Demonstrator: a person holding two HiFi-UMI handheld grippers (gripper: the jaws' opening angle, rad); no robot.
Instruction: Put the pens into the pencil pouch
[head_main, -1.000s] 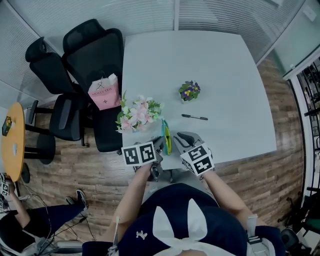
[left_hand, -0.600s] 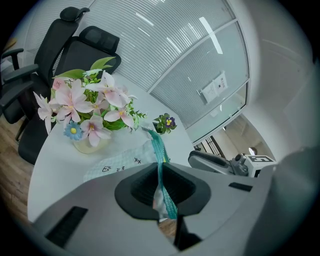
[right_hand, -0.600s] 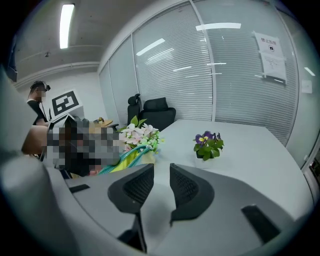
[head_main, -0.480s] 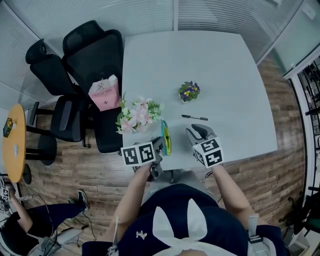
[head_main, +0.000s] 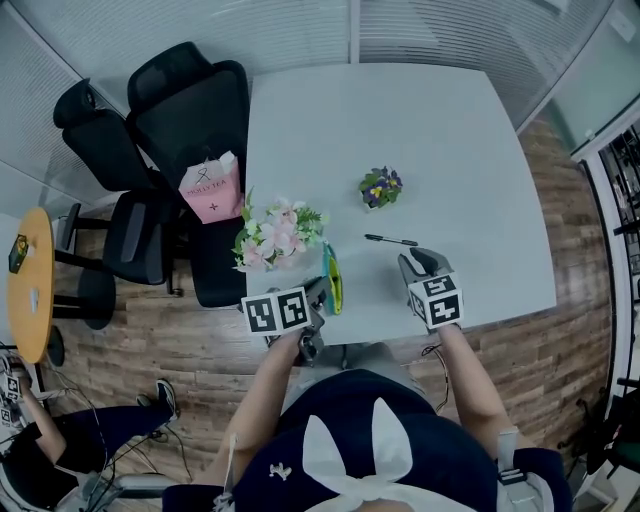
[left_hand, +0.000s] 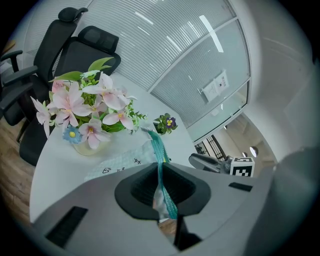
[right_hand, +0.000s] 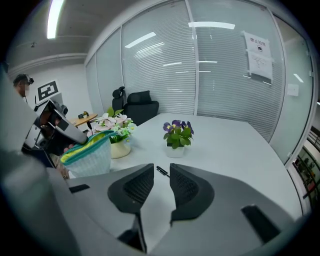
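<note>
My left gripper (head_main: 316, 293) (left_hand: 161, 172) is shut on the rim of the teal-edged mesh pencil pouch (head_main: 331, 278) (left_hand: 122, 162) and holds it upright at the table's near edge. A black pen (head_main: 390, 240) (right_hand: 163, 171) lies on the pale table (head_main: 450, 150), right of the pouch. My right gripper (head_main: 422, 264) (right_hand: 162, 166) is just short of the pen and points at it. Its jaws have just been opening; they stand open with nothing between them. In the right gripper view the pouch (right_hand: 90, 152) gapes at the left.
A vase of pink flowers (head_main: 278, 232) (left_hand: 85, 115) stands just behind the pouch. A small pot of purple pansies (head_main: 380, 186) (right_hand: 176, 135) sits beyond the pen. Black office chairs (head_main: 180, 110) and a pink bag (head_main: 210, 187) stand left of the table.
My right gripper has swung right, away from the pouch, and forward to the pen. The left gripper and the pouch have stayed put.
</note>
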